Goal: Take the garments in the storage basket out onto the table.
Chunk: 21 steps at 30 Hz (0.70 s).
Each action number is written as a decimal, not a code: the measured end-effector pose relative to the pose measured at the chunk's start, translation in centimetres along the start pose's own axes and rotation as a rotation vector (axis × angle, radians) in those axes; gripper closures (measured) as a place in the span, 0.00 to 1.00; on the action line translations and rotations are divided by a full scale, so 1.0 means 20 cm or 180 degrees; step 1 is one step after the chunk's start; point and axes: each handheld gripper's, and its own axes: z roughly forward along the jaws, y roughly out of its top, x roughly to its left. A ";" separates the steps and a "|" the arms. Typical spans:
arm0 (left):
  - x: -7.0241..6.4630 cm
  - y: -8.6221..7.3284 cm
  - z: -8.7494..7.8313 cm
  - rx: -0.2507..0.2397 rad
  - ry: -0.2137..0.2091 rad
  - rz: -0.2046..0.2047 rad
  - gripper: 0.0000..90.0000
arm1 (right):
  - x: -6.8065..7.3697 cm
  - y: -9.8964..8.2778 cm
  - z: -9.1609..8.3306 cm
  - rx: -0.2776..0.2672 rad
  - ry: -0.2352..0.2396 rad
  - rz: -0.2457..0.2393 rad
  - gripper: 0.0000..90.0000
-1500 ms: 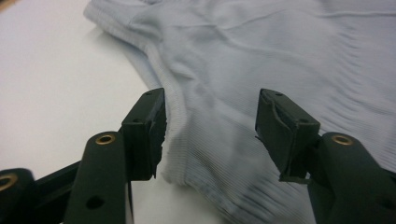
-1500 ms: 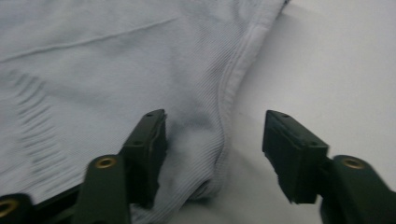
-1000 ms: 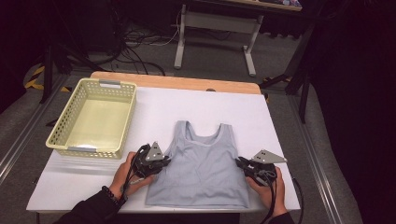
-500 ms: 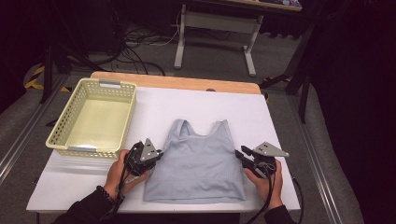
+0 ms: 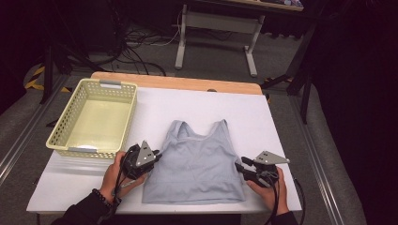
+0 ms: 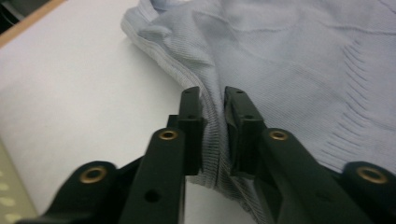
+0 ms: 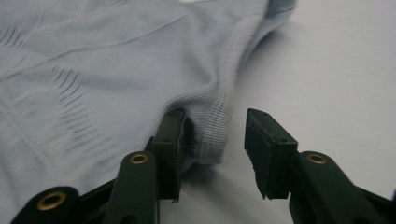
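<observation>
White sheeting covers the table, and the grey tank top lies flat at its near edge, straps pointing toward the far edge and hem toward the person.

The left hand-held gripper has its jaws close together with the top's ribbed side seam running between them. They have just been opening a little, and a sliver of gap shows on each side of the cloth, so I judge the grip slack rather than clamping. The right hand-held gripper stands with its jaws well apart and has also just been opening. The opposite side edge of the top hangs against one jaw, and the other jaw is clear of it.

Risk: if either hand pulls away or lifts now, the cloth may snag on a jaw and drag, rumpling the flattened top or pulling it off the near edge of the table. If the left jaws close again unevenly, they may take one layer only.

Beyond the top, a pale yellow basket sits at the table's left edge, well apart from the garment.

Hard to make out: whether the left pads touch the seam at all, the underside of the top, and the jaw tips in the high view, where the hands and grey plates cover them.
</observation>
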 end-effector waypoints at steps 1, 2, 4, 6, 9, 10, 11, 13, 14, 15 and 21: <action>0.00 0.00 0.00 0.0000 0.0000 0.0000 0.81 | 0.00 0.00 0.00 0.0000 0.0000 0.0000 0.67; -0.01 0.01 -0.03 -0.0115 0.0046 -0.0067 0.75 | 0.03 0.00 0.03 0.0020 0.0022 -0.0058 0.72; -0.01 0.02 -0.05 -0.0251 -0.0052 -0.0120 0.61 | 0.06 0.01 0.05 0.0046 0.0060 -0.0150 0.74; -0.04 0.02 -0.07 -0.0382 -0.0174 -0.0103 0.52 | 0.08 0.01 0.06 0.0103 0.0041 -0.0236 0.75; -0.11 0.03 -0.09 -0.0438 -0.0452 -0.0024 0.45 | 0.10 0.01 0.08 0.0136 0.0008 -0.0246 0.74; -0.14 0.02 -0.08 -0.0423 -0.0538 0.0013 0.44 | 0.09 0.01 0.08 0.0138 0.0008 -0.0239 0.74; -0.16 0.02 -0.08 -0.0390 -0.0615 0.0040 0.44 | 0.09 0.01 0.08 0.0133 0.0018 -0.0232 0.76; -0.22 0.00 -0.05 -0.0300 -0.0787 0.0121 0.44 | 0.09 0.01 0.08 0.0138 0.0012 -0.0239 0.85; -0.23 -0.01 -0.03 -0.0222 -0.0814 0.0178 0.44 | 0.09 0.01 0.07 0.0156 -0.0011 -0.0285 0.88; -0.25 -0.03 0.00 -0.0127 -0.0825 0.0224 0.44 | 0.08 0.01 0.06 0.0149 -0.0053 -0.0293 0.89; -0.23 -0.06 0.08 0.0047 -0.0882 0.0127 0.44 | 0.03 0.03 -0.02 0.0069 -0.0223 -0.0242 0.91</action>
